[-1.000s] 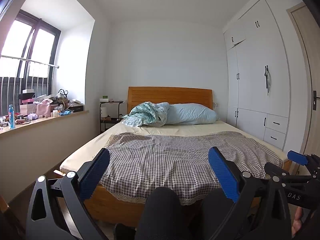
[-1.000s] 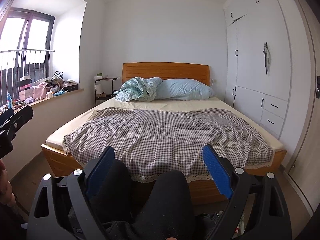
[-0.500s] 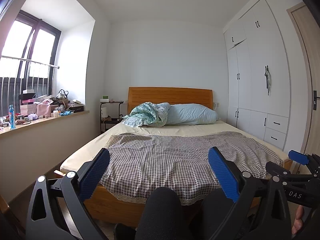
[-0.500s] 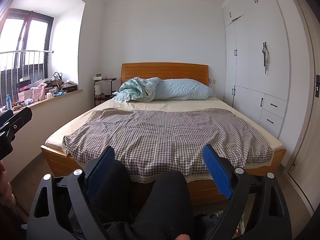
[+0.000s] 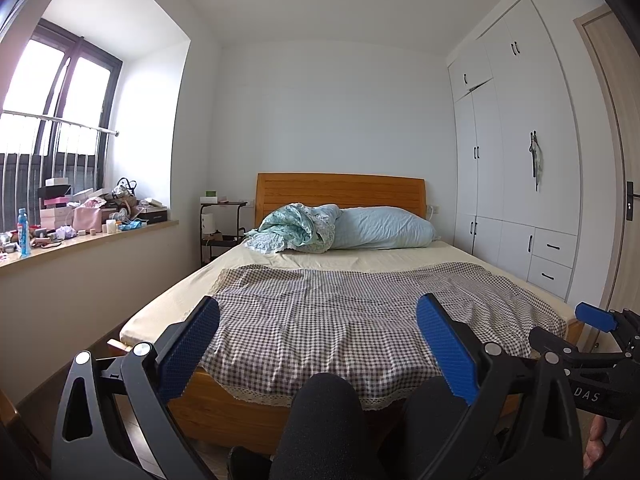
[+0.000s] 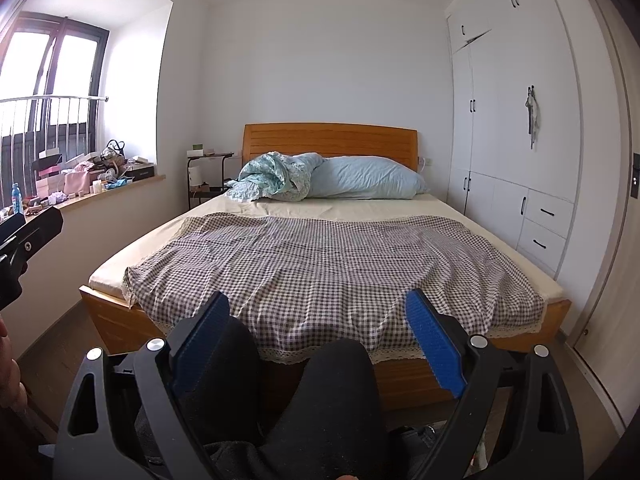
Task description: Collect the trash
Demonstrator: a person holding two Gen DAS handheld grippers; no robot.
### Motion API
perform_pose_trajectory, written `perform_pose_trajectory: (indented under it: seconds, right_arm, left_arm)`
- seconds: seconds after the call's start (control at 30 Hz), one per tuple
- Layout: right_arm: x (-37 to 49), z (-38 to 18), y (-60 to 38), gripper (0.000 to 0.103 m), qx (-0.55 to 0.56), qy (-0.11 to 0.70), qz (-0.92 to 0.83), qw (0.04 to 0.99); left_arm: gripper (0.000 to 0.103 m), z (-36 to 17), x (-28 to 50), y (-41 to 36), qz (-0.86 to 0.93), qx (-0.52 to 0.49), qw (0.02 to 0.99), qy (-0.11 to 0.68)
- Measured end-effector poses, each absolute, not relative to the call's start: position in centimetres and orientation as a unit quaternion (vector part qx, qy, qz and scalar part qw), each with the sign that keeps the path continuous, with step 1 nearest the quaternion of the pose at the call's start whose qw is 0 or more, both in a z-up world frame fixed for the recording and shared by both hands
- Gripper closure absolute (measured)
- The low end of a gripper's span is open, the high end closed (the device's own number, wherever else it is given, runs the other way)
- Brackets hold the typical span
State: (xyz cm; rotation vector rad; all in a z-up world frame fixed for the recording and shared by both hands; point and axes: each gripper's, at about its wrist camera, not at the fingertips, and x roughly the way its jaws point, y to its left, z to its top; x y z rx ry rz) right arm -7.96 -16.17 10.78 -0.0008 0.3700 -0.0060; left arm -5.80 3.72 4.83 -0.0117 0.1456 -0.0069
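No piece of trash is plainly visible on the bed or floor. My left gripper [image 5: 318,340] is open and empty, its blue pads wide apart, held above the person's dark-trousered knees [image 5: 320,420] and facing the foot of the bed [image 5: 320,312]. My right gripper [image 6: 318,334] is open and empty too, held beside it, facing the same checked cover [image 6: 320,264]. Part of the right gripper shows at the right edge of the left wrist view [image 5: 592,336]. Part of the left gripper shows at the left edge of the right wrist view [image 6: 28,236].
A cluttered window ledge [image 5: 80,224] with boxes, bags and a blue bottle [image 5: 23,232] runs along the left wall. A small side table [image 5: 222,220] stands by the wooden headboard. A pillow [image 5: 380,228] and crumpled blanket lie at the bed's head. White wardrobes [image 5: 520,160] line the right wall.
Both views have shifted only slightly; the right wrist view has tipped a little lower. Both grippers stay open.
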Motion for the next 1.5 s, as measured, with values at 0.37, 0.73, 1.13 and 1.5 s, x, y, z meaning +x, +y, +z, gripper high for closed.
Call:
perform_pose_trajectory:
  seconds: [0.37,0.73,1.13,1.5]
  right_arm:
    - [-8.07,10.89,-16.13,0.017,-0.002,0.180,-0.006,0.984]
    - [-8.20,10.92,-16.39,0.017,-0.001,0.177,-0.008,0.984]
    - [-8.13,10.86,-16.29,0.017,-0.003,0.180,-0.009,0.984]
    - [-8.12,10.77,-16.08,0.017,-0.003,0.179,-0.008,0.984]
  left_arm:
    - [0.007,4.91,-5.71,3.86,-0.004,-0.007,0.997,0.071]
    - [0.007,4.81,-5.75,3.83,-0.004,-0.009,0.997,0.072]
    - [0.007,4.70,-5.92,3.76,-0.006,-0.007,0.998,0.070]
    - [0.007,4.73,-6.16,3.48,-0.002,-0.002,0.998,0.067]
